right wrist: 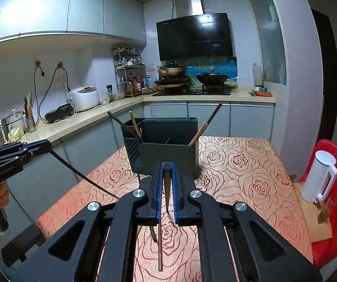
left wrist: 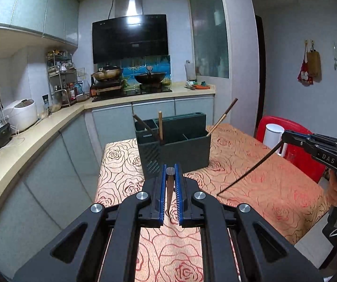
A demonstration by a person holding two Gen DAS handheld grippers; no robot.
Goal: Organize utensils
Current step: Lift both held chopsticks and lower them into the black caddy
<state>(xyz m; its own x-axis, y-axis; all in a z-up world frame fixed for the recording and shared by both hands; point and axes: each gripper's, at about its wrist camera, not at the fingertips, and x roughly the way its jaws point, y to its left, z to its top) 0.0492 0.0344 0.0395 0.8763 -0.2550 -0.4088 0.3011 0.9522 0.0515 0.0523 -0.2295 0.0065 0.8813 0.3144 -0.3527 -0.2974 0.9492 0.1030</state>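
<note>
Left wrist view: a thin dark tapered chopstick (left wrist: 170, 189) is pinched between the ribbed blue pads of the left gripper (left wrist: 170, 188), another is clamped by the right gripper (left wrist: 283, 135), above rose-patterned cloth (left wrist: 250, 171), the boxy dark-green slotted holder (left wrist: 175, 146) being seen beyond.

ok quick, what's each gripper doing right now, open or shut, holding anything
Left gripper: shut on a dark chopstick, lifted off the table.
Right gripper: shut on another dark chopstick, also lifted off the table.
</note>
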